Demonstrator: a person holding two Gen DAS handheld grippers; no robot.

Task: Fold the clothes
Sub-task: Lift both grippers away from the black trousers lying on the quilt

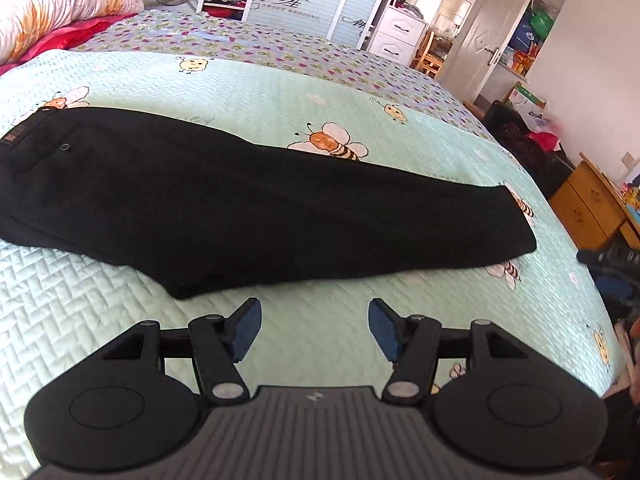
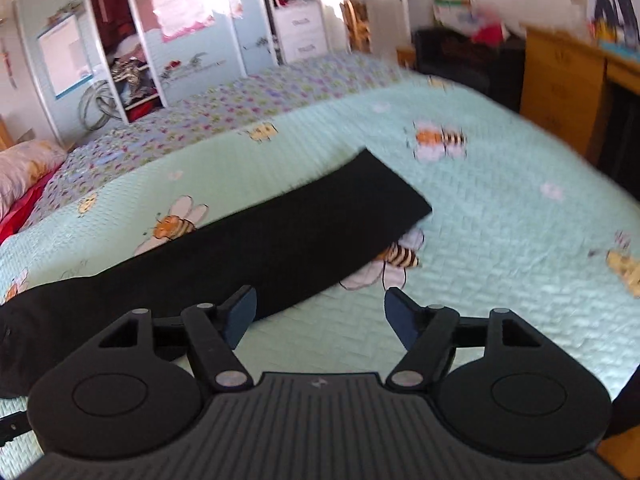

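Black trousers (image 1: 248, 204) lie flat beyond both open, empty claws, left claw (image 1: 315, 330) and right claw (image 2: 320, 318).

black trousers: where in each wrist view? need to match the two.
Left wrist: trousers stretch across the middle, waistband at the left edge, leg ends at the right.
Right wrist: trousers run from lower left up to centre, leg ends near the middle, waist end cut off at the left edge.
Shared landmark: the bee print just beyond the trousers' far edge.
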